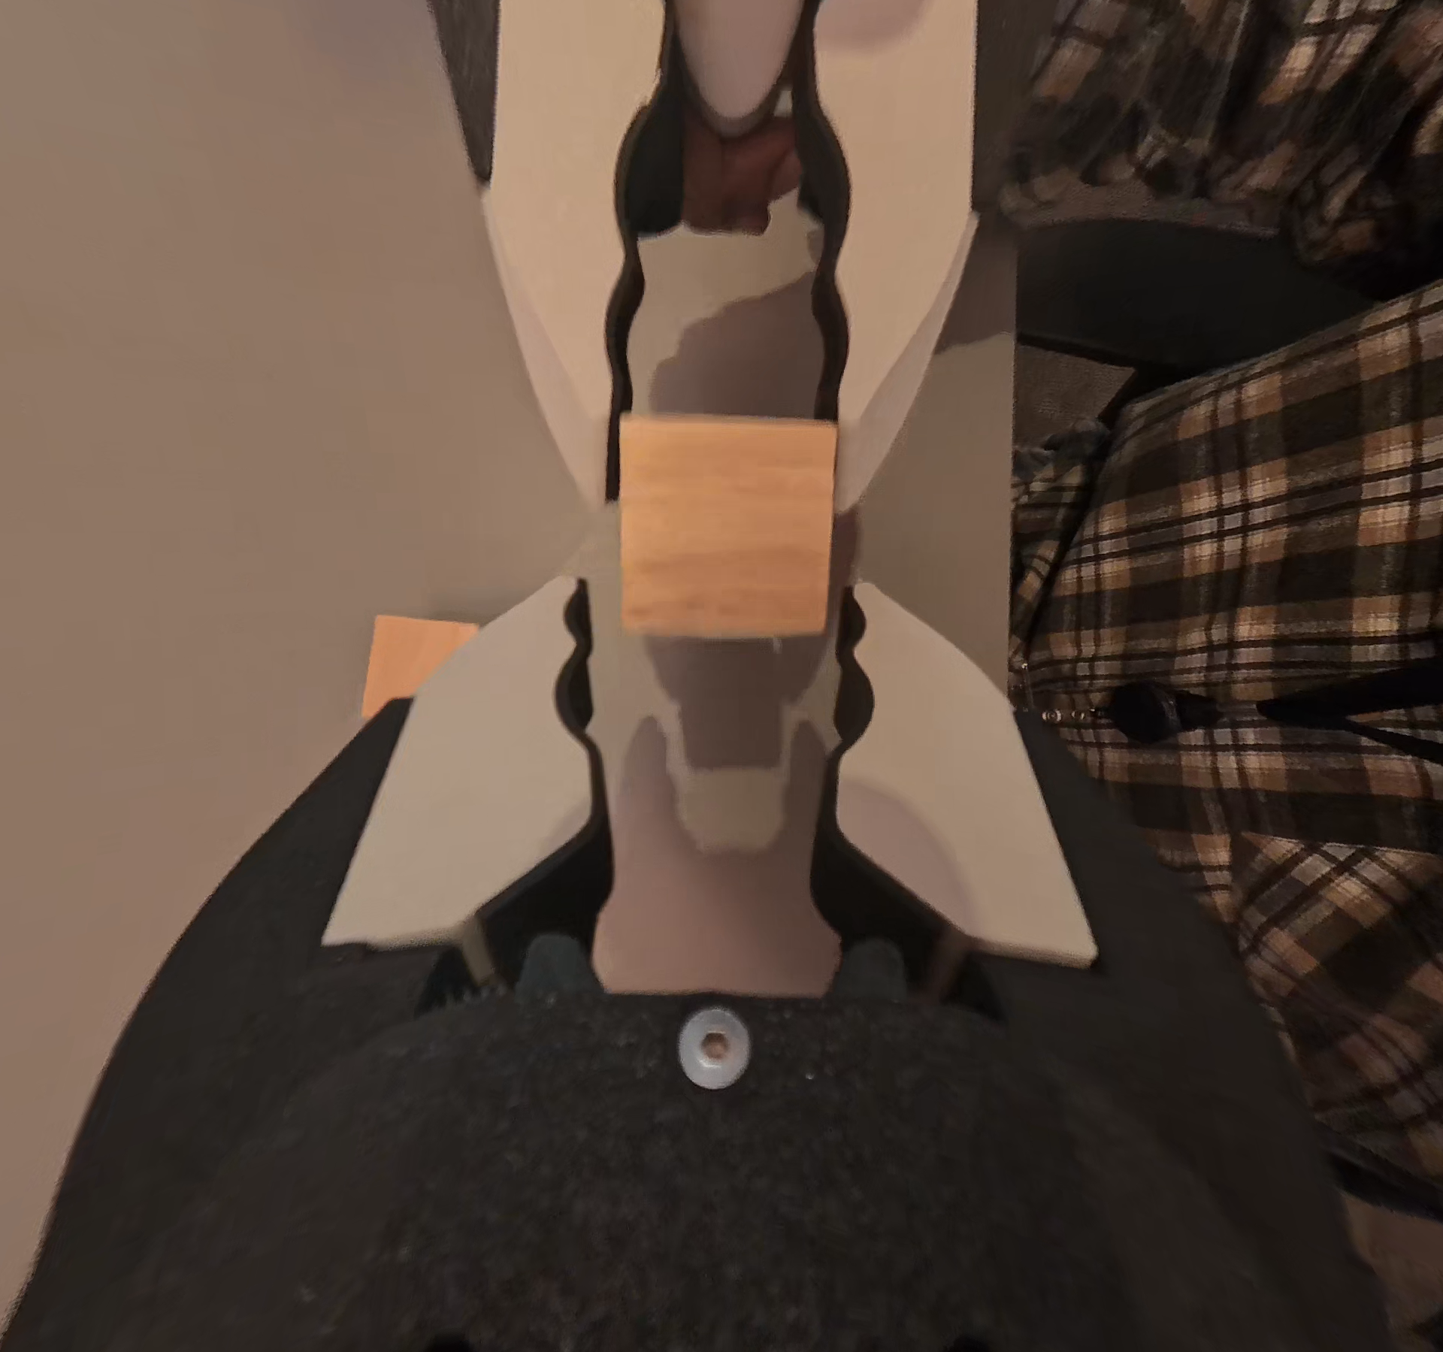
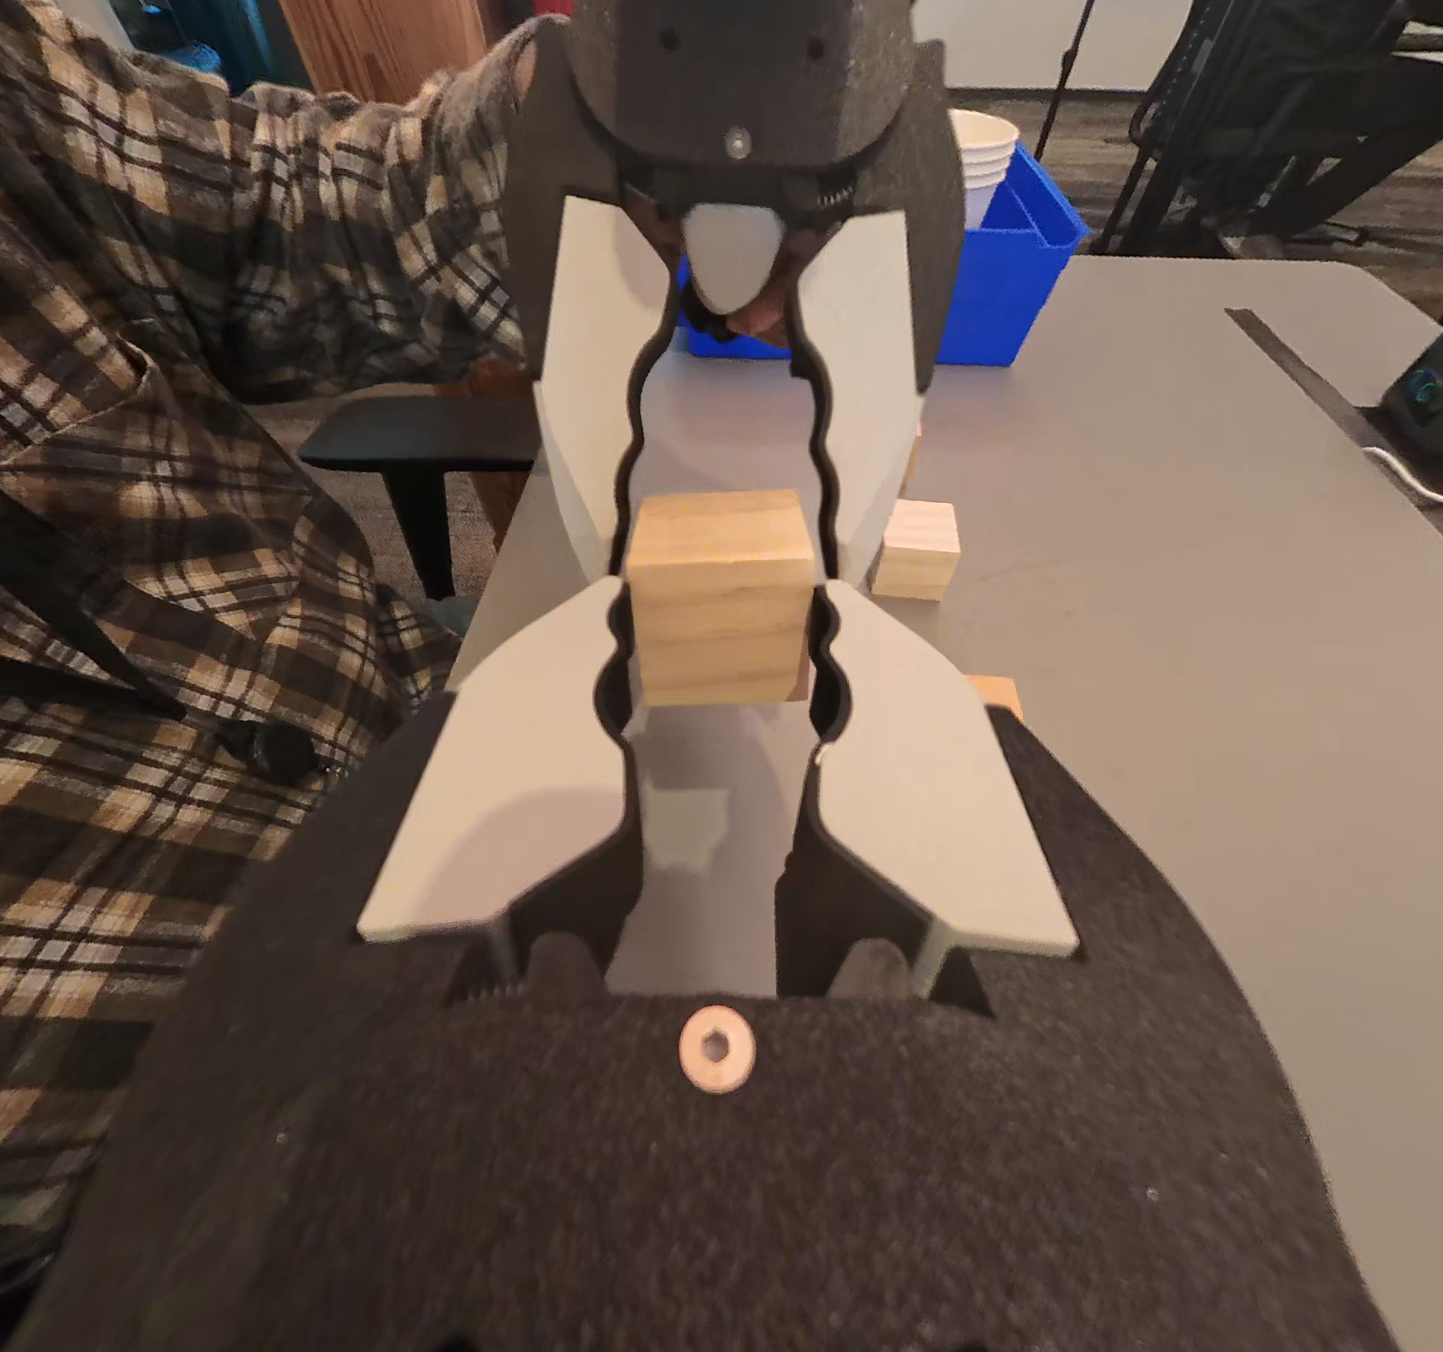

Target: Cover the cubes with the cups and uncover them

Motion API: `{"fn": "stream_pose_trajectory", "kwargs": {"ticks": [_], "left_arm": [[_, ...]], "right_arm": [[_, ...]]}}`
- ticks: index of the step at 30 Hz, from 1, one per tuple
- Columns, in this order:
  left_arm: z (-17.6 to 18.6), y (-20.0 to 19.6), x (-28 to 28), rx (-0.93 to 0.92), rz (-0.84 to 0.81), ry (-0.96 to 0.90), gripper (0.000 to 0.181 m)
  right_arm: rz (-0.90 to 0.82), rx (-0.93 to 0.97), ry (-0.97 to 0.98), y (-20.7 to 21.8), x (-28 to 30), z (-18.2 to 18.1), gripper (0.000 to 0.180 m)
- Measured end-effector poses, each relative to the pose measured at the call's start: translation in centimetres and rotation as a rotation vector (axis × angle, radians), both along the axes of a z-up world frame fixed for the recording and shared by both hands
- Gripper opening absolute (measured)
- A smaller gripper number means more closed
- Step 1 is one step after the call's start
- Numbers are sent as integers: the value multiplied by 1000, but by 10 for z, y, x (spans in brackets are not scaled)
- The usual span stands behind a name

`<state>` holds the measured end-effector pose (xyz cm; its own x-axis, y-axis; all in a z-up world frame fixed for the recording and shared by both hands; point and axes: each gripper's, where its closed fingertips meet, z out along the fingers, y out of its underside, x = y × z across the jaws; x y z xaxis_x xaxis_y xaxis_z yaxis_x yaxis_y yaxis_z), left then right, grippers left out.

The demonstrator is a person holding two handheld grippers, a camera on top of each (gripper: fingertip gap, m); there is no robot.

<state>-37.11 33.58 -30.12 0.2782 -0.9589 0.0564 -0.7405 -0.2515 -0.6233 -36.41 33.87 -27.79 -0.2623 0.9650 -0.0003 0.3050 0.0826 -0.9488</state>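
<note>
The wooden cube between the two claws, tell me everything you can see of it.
The wooden cube is pale, unpainted wood with faint straight grain and crisp edges; in the left wrist view it looks warmer orange. It stands upright on the grey table. Both claws are pinching it from opposite ends: the right claw flanks its near part, the left claw its far part, their dark wavy pads against its side faces. Its top is bare, no cup over it.
</note>
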Motion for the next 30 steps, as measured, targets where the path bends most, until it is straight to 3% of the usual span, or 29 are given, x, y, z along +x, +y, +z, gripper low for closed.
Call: {"fn": "stream_pose_trajectory", "kwargs": {"ticks": [4,10,15,23,30], "left_arm": [[-6,17,-39,77,112,31,79],[-20,35,-101,124,293,-4,79],[-19,17,-136,161,409,-20,78],[-18,-28,-155,196,503,-105,72],[-28,-42,-151,199,507,-140,69]], "right_arm": [[-66,59,-166,26,22,-6,42],[-152,168,-618,70,61,-33,42],[-139,236,-900,94,72,-61,43],[-93,267,-1097,110,67,-100,43],[-92,271,-1167,114,70,-116,43]]}}
